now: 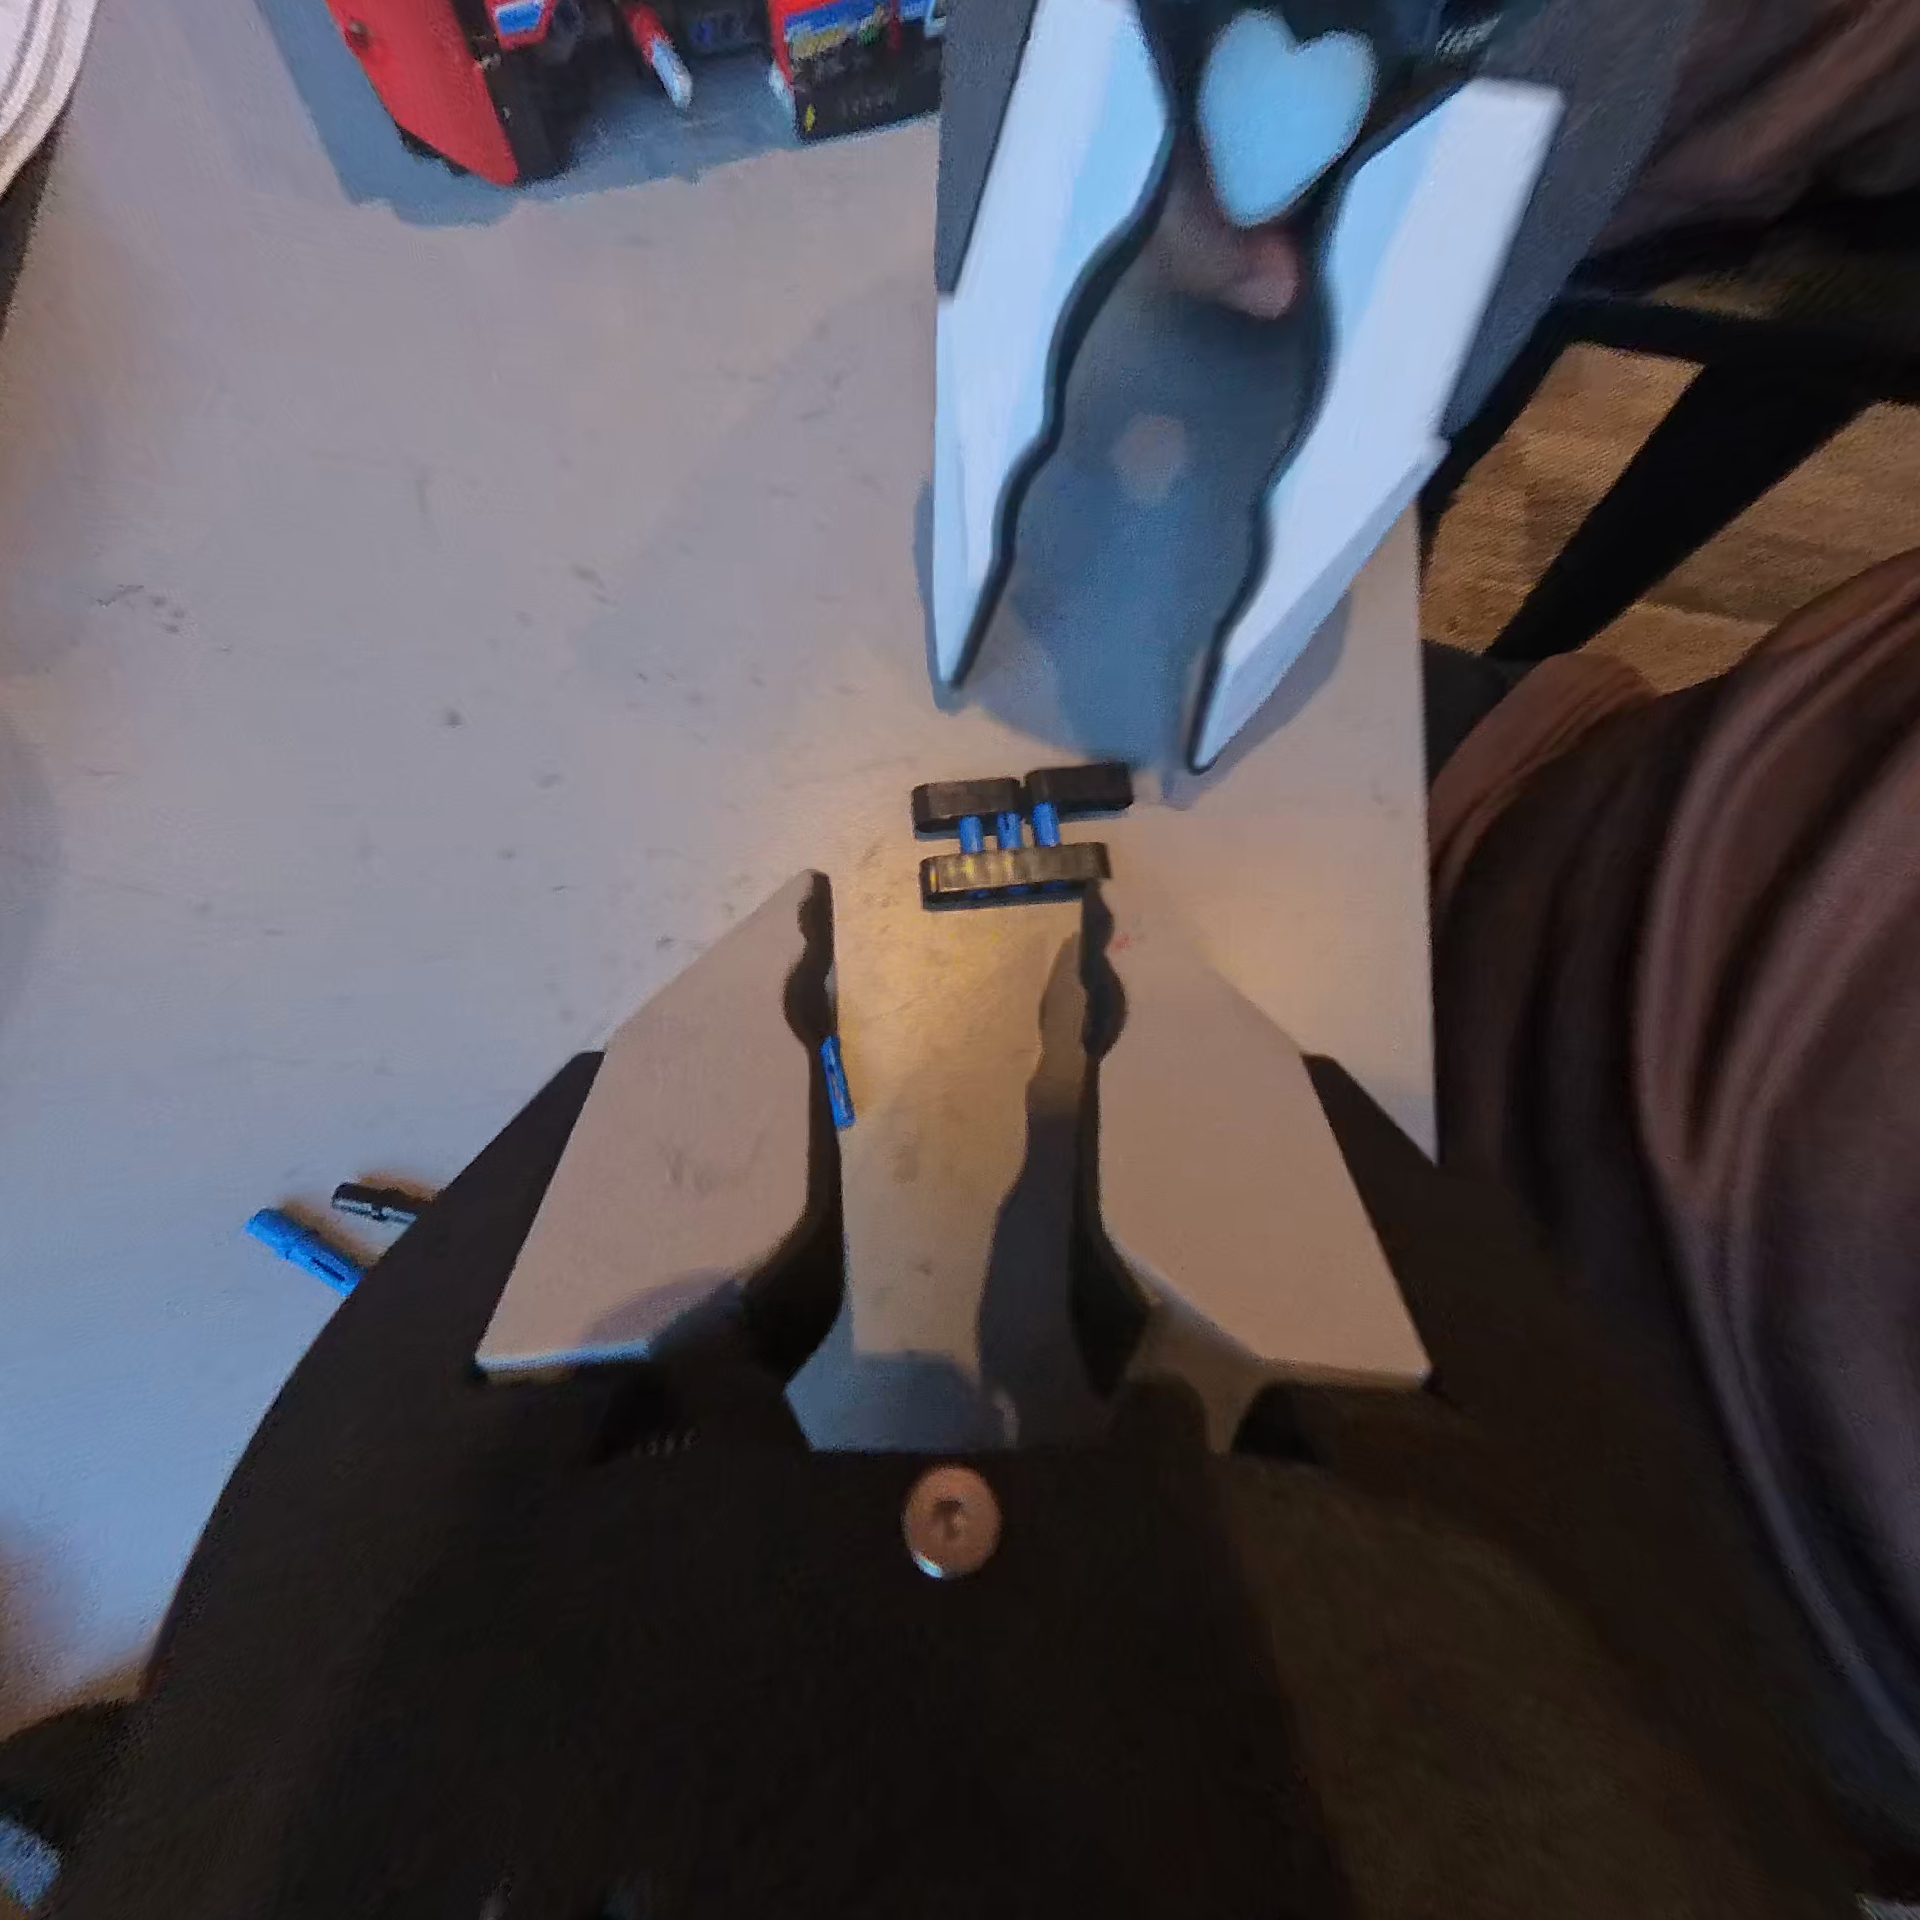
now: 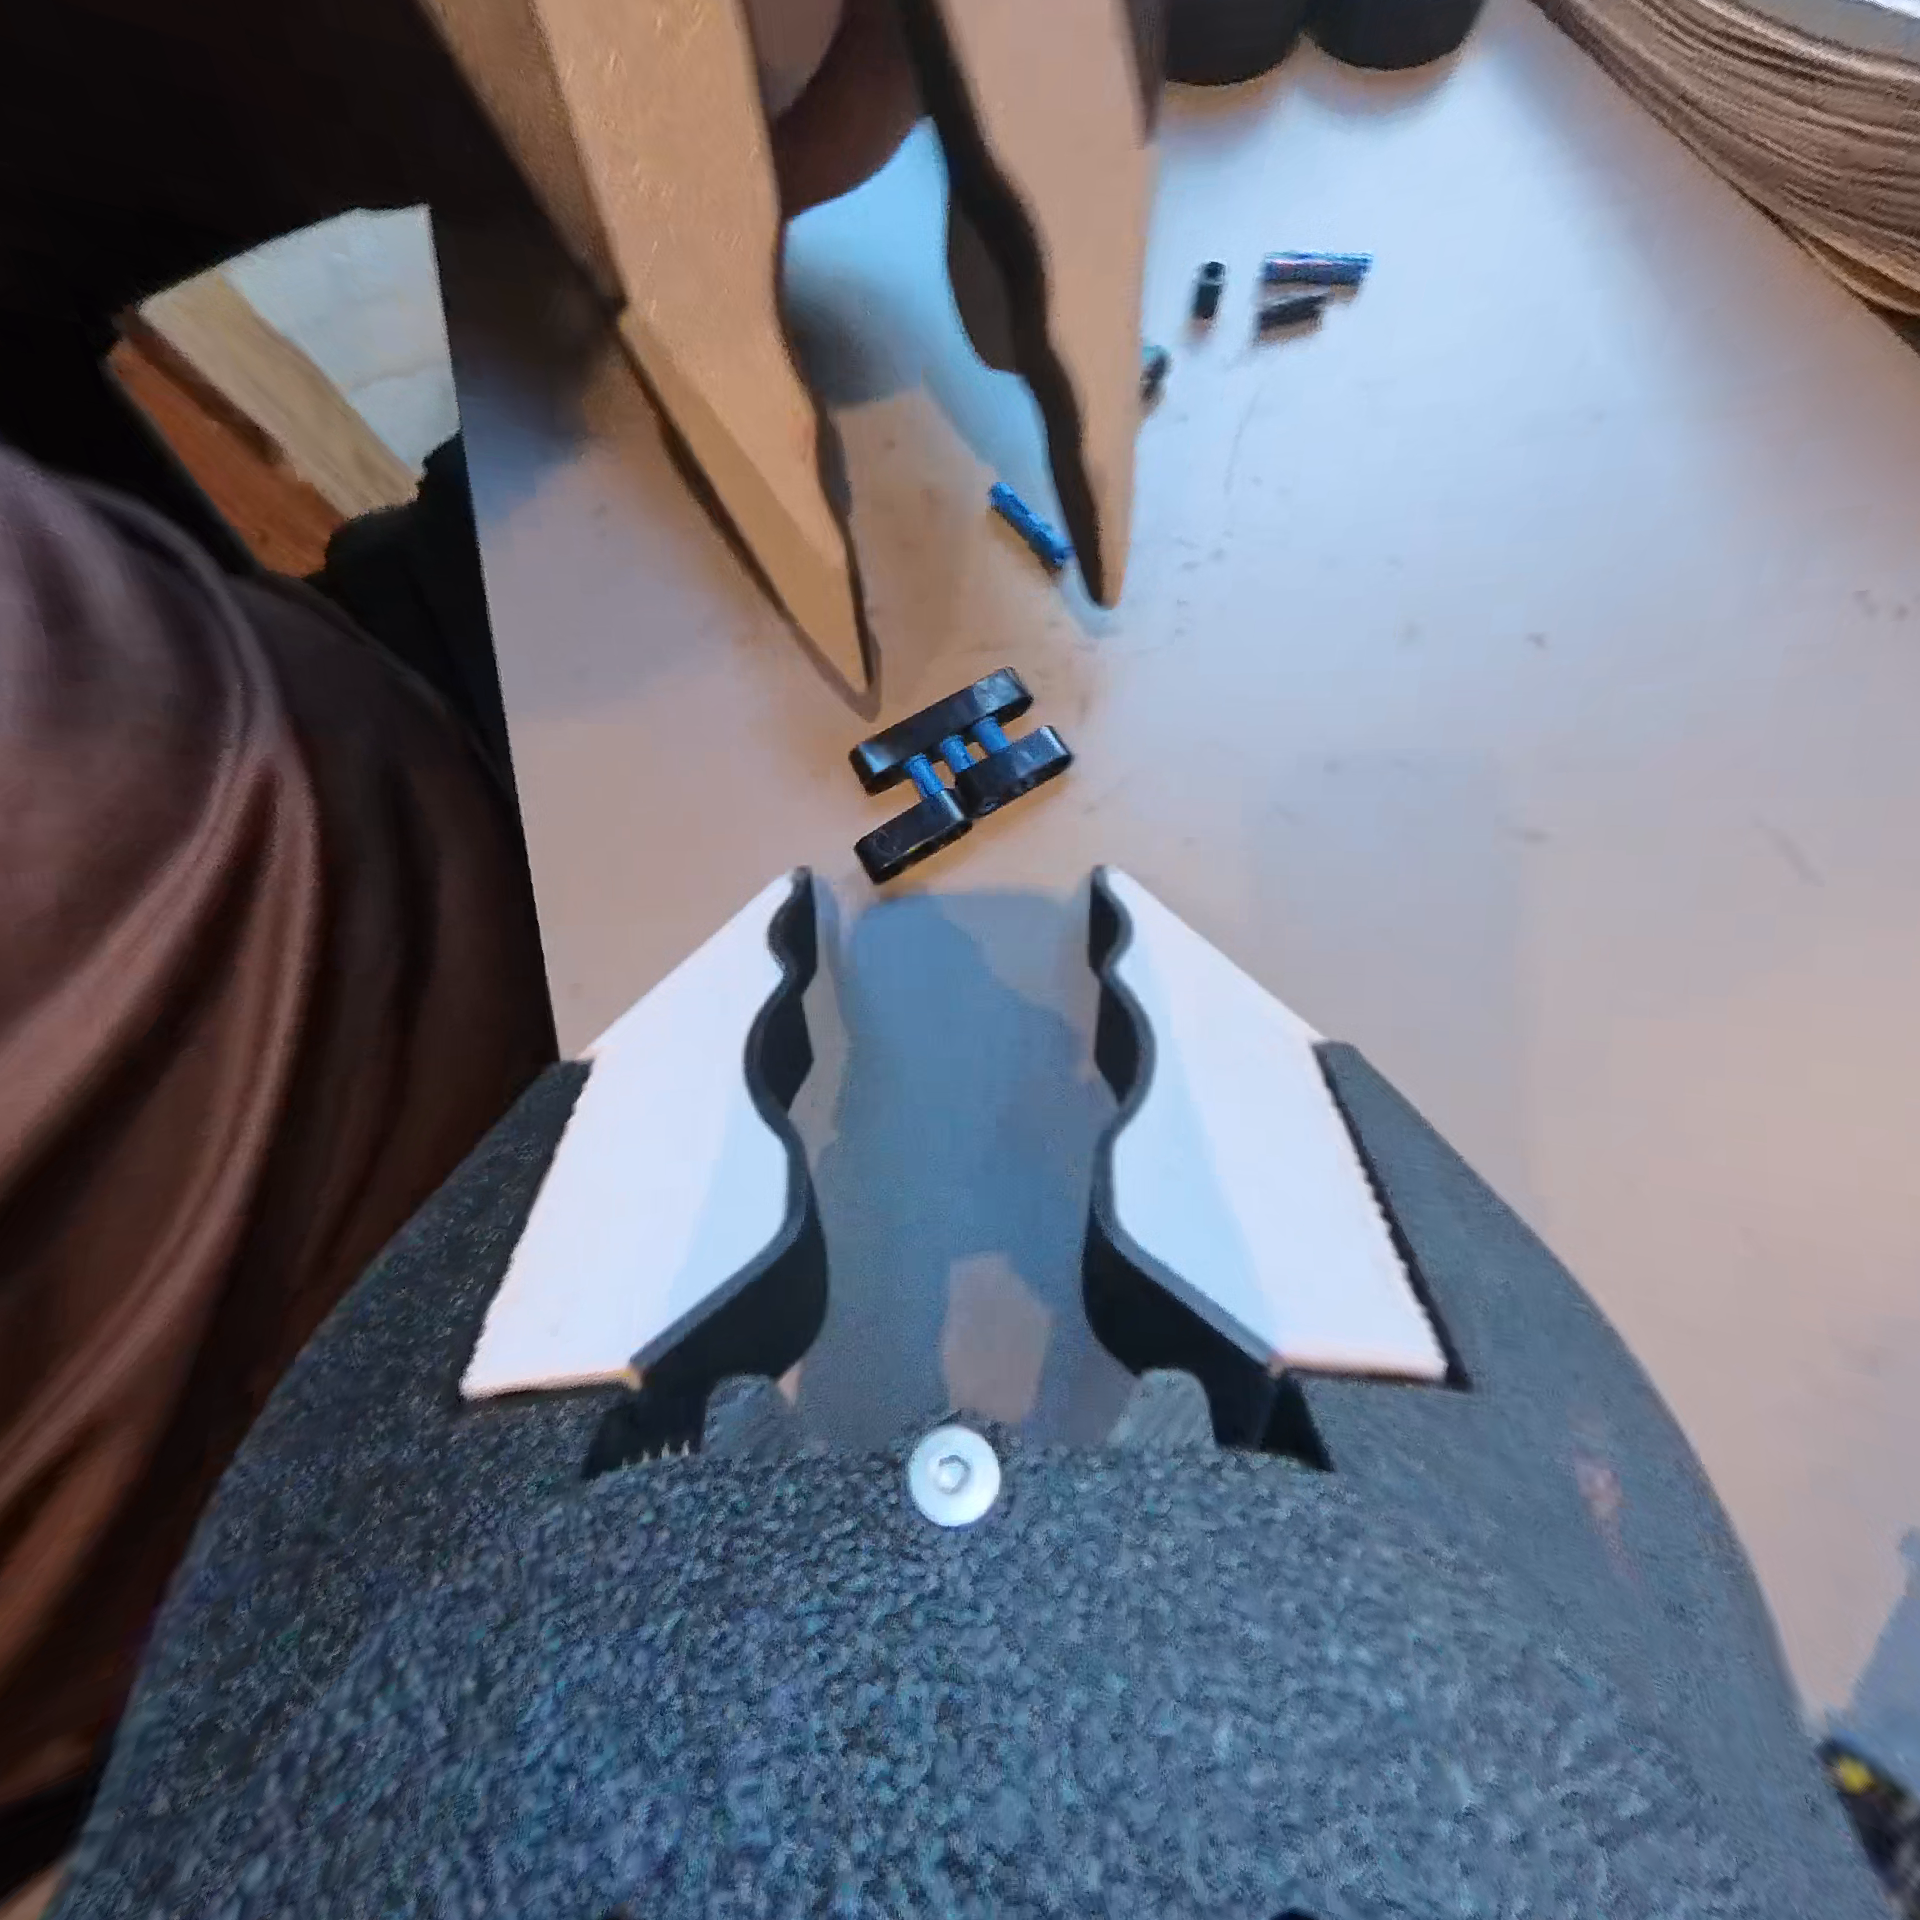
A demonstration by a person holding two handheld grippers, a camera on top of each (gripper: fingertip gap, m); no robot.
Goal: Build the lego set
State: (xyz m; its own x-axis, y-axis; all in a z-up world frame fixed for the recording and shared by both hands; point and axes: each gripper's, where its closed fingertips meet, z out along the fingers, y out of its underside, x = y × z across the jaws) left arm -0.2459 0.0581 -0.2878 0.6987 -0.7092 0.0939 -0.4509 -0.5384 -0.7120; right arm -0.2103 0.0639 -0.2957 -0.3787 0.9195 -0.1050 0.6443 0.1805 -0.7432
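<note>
Both tools gape wide and hold nothing: the left tool (image 1: 956,894) and right tool (image 2: 951,883) face each other across the lego assembly (image 1: 1013,836) lying flat on the bench (image 1: 416,623), its black beams running left-right in the left wrist view. A loose blue pin (image 1: 837,1081) sits partly hidden by one finger.

Two wrist cameras, facing each other low over the tabletop (image 1: 416,623).
Both look close along their fingers, sharing the black-and-blue lego piece (image 1: 1013,836) (image 2: 956,774).

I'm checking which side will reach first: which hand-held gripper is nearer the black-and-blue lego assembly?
Roughly equal; neither is clearly nearer. The left hand-held gripper and the right hand-held gripper face each other across the lego assembly, both open with tips just short of it.
</note>
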